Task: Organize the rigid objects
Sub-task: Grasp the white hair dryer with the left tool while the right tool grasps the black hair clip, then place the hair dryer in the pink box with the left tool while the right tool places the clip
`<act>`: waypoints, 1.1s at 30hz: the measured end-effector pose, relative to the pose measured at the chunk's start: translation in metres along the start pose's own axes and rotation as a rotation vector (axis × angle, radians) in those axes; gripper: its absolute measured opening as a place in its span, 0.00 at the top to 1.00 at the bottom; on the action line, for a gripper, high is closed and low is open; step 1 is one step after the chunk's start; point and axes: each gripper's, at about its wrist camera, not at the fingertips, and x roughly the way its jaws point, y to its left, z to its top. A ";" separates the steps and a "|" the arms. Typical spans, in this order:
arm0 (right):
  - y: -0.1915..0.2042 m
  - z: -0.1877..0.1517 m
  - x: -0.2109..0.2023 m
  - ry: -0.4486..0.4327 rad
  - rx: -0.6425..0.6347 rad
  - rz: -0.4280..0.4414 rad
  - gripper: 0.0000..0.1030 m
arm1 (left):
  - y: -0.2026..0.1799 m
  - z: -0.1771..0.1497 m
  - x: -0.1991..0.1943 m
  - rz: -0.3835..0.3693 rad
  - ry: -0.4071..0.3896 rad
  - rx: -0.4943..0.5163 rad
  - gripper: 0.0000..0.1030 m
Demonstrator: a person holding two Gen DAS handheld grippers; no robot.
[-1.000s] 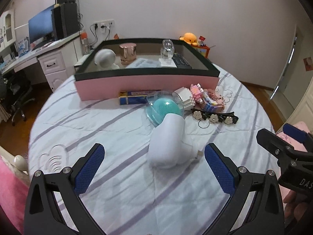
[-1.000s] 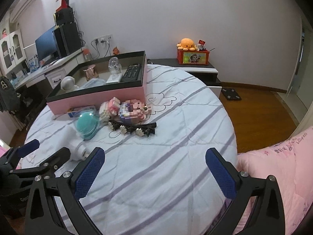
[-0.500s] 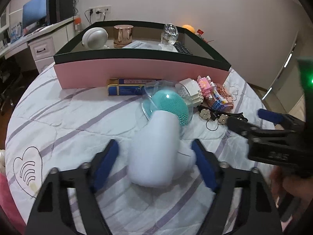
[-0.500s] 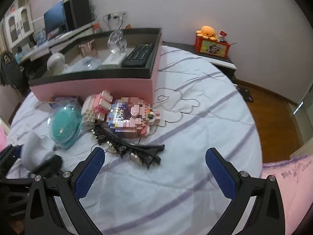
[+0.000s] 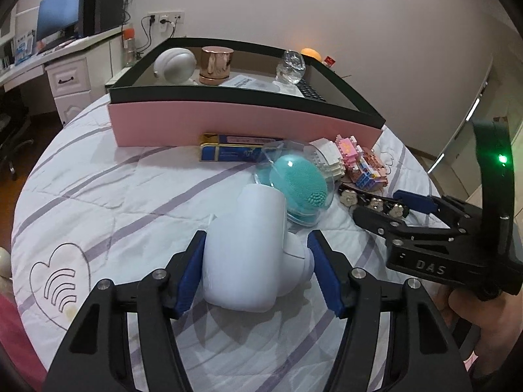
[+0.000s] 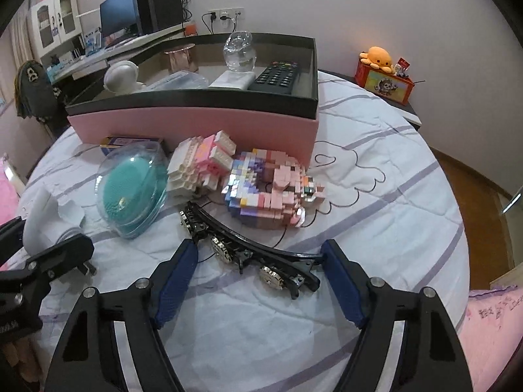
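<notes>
White quilted bedding with lilac stripes is lying open to the left of the left gripper, running clear to the bed's rounded edge, while the right side is crowding up. The left gripper's blue pads are bracketing a smooth white plastic device; the left pad is touching its flat side, and whether the right pad is pressing its rounded end I cannot tell. Just beyond it a teal nubbed brush in a clear dome case is lying, touching the device's far end. The right gripper is reaching in with its jaws spread wide around a black curved hair clip studded with shiny flowers, neither pad touching it. Behind the clip, pink and white block models are sitting against a pink box with a black rim, which is blocking the far side. A blue carton is lying along the box's front wall.
</notes>
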 end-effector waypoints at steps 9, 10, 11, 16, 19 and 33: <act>-0.003 -0.014 -0.021 -0.024 0.061 0.050 0.25 | 0.007 -0.001 -0.009 0.006 -0.013 -0.009 0.39; -0.003 -0.014 -0.023 -0.024 0.065 0.054 0.25 | 0.008 -0.001 -0.011 0.007 -0.016 -0.009 0.39; -0.004 -0.013 -0.023 -0.024 0.067 0.056 0.25 | 0.008 0.000 -0.013 0.009 -0.020 -0.008 0.39; 0.000 -0.006 -0.043 -0.061 0.069 0.073 0.25 | 0.010 0.010 -0.027 0.015 -0.047 -0.001 0.39; 0.005 0.003 -0.052 -0.084 0.063 0.087 0.25 | 0.010 0.020 -0.035 0.024 -0.072 0.008 0.39; 0.023 0.089 -0.062 -0.205 0.019 0.118 0.25 | 0.024 0.121 -0.046 0.047 -0.182 0.016 0.39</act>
